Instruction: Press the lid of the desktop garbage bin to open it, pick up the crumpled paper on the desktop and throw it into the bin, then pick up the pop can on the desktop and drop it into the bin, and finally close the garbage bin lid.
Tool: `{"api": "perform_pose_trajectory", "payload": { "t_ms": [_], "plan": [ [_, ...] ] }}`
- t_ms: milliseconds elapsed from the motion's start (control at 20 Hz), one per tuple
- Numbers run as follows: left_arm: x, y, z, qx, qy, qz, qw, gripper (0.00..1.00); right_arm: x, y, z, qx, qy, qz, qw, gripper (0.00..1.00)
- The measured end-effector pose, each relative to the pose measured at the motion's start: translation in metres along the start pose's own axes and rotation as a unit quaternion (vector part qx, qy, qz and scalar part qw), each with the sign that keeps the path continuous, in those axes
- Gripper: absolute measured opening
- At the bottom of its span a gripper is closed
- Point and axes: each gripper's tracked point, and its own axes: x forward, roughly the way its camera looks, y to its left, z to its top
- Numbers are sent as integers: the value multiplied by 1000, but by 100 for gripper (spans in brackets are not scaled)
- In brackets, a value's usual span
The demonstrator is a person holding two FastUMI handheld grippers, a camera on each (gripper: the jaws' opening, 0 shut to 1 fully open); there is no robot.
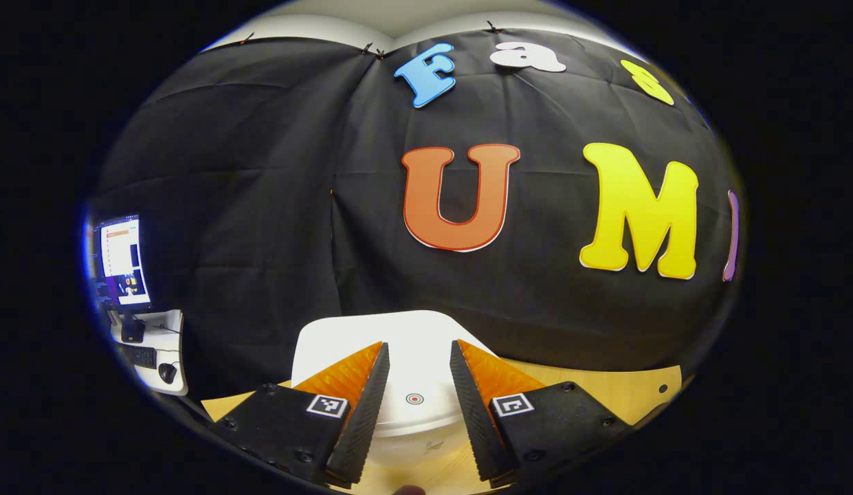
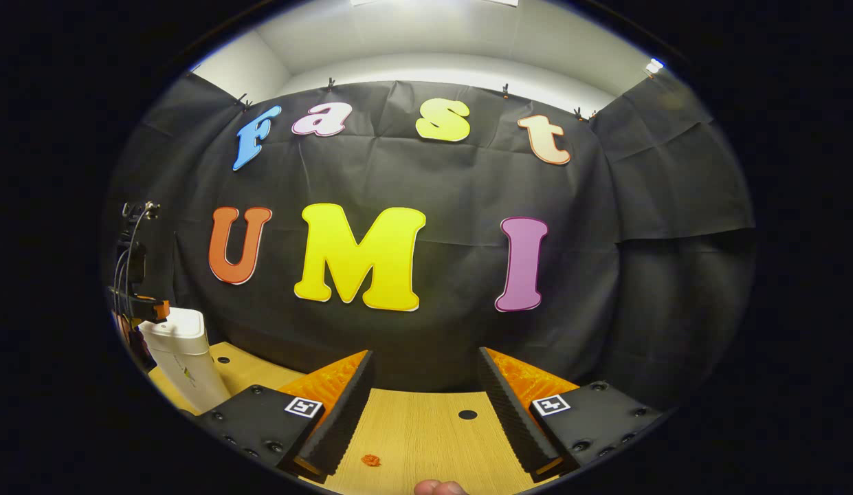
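The white desktop bin (image 1: 405, 426) stands right in front of my left gripper (image 1: 419, 344), its lid (image 1: 399, 337) down, with a small red ring mark (image 1: 414, 398) on top. My left gripper hangs open just above the lid, one finger on each side of the mark, and holds nothing. In the right gripper view the same bin (image 2: 182, 361) stands at the far left of the wooden table (image 2: 426, 426), with the left gripper (image 2: 148, 309) over its top. My right gripper (image 2: 425, 352) is open and empty above bare table, well to the right of the bin.
A small orange scrap (image 2: 370, 460) lies on the table near my right gripper, and a round hole (image 2: 467, 414) lies beyond it. A side desk (image 1: 166, 330) with a monitor (image 1: 122, 262), keyboard and mouse stands far left. The black cloth wall closes the back.
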Motion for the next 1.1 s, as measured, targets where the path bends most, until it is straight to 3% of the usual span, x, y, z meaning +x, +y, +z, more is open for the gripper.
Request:
{"api": "perform_pose_trajectory", "payload": {
  "t_ms": [250, 350, 400, 450, 500, 550, 800, 1100],
  "plan": [
    [8, 5, -21, 0, 29, 7, 1000, 43, 0, -10, -5, 1, 5, -13, 1000, 94],
    [8, 2, -26, 6, 29, 6, 1000, 44, 2, -11, -9, 5, 11, -16, 1000, 94],
    [7, 2, -29, 11, 33, 10, 999, 35, 1, -11, -12, 5, 12, -16, 1000, 94],
    [7, 2, -30, 18, 27, 13, 999, 33, 1, -10, -12, 5, 13, -15, 1000, 94],
    [7, 3, -30, 21, 28, 18, 999, 41, 1, -8, -13, 3, 13, -13, 1000, 94],
    [7, 4, -33, 19, 27, 23, 999, 32, 1, -6, -14, 2, 14, -10, 1000, 94],
    [7, 8, -39, 5, 23, 48, 999, 23, 0, 0, -20, 2, 18, -6, 1000, 95],
    [7, 11, -41, 40, -1, 54, 998, 13, -5, 11, -26, -13, 24, 9, 1000, 94]
  ]
}}
